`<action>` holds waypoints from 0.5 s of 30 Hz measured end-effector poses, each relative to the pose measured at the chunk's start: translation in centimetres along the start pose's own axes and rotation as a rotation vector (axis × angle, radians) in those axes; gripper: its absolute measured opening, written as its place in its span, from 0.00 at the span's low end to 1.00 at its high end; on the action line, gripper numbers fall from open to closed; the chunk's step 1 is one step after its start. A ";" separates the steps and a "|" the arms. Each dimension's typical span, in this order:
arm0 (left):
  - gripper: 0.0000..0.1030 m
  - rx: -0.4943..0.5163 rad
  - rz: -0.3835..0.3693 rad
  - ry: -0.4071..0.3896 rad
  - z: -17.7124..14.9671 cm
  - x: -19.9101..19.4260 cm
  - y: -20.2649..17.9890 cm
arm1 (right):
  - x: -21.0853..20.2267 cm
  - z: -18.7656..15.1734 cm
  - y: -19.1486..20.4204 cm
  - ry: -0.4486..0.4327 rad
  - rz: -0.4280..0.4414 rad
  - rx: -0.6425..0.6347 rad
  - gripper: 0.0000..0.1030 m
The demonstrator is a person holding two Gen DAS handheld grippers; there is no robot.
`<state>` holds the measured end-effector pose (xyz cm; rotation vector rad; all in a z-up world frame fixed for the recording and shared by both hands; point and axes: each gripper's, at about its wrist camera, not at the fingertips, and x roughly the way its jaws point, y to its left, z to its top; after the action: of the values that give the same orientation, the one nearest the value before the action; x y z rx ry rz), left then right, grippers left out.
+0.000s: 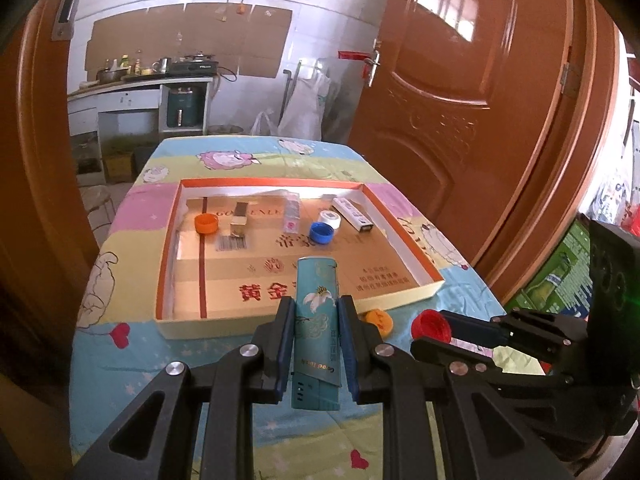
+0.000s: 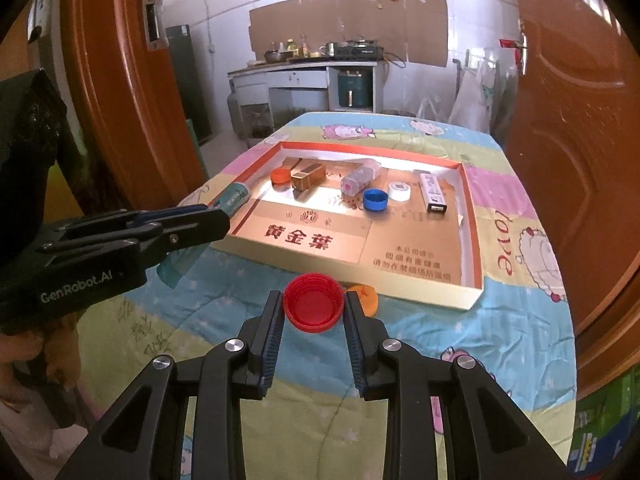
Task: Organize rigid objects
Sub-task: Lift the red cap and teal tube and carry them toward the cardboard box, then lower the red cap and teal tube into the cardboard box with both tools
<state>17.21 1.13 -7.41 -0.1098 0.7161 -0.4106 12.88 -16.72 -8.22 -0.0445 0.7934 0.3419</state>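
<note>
My left gripper (image 1: 316,308) is shut on a teal lighter (image 1: 316,316) with a flower print, held lengthwise above the near edge of the shallow cardboard tray (image 1: 400,236). The same lighter (image 2: 236,197) pokes out past the left gripper (image 2: 216,216) in the right wrist view. My right gripper (image 2: 314,304) is shut on a red bottle cap (image 2: 314,304), its hollow side up, above the cloth just short of the tray (image 2: 474,236). The red cap (image 1: 432,324) and right gripper (image 1: 440,330) also show at the lower right of the left wrist view.
Inside the tray lie an orange cap (image 1: 207,224), a blue cap (image 1: 322,233), a white cap (image 1: 330,218), a small gold box (image 2: 308,176), a clear box (image 2: 360,178) and a white lighter (image 2: 432,192). An orange cap (image 1: 379,321) rests on the cloth. Wooden doors (image 1: 460,80) flank the table.
</note>
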 end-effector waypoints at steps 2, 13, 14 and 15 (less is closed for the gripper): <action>0.22 -0.008 0.004 -0.002 0.3 0.1 0.3 | 0.2 0.3 -0.1 -0.003 0.001 -0.001 0.30; 0.22 -0.035 0.015 0.002 1.5 1.7 1.3 | 1.7 2.2 -1.9 -0.013 -0.004 0.022 0.30; 0.22 -0.036 0.014 0.004 1.6 1.9 1.3 | 1.9 2.3 -2.1 -0.012 -0.005 0.026 0.30; 0.22 -0.037 0.014 0.004 1.7 2.0 1.4 | 2.0 2.4 -2.2 -0.011 -0.005 0.030 0.30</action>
<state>20.16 1.50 -7.69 -0.1389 0.7280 -0.3848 16.56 -17.83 -8.13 -0.0165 0.7874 0.3252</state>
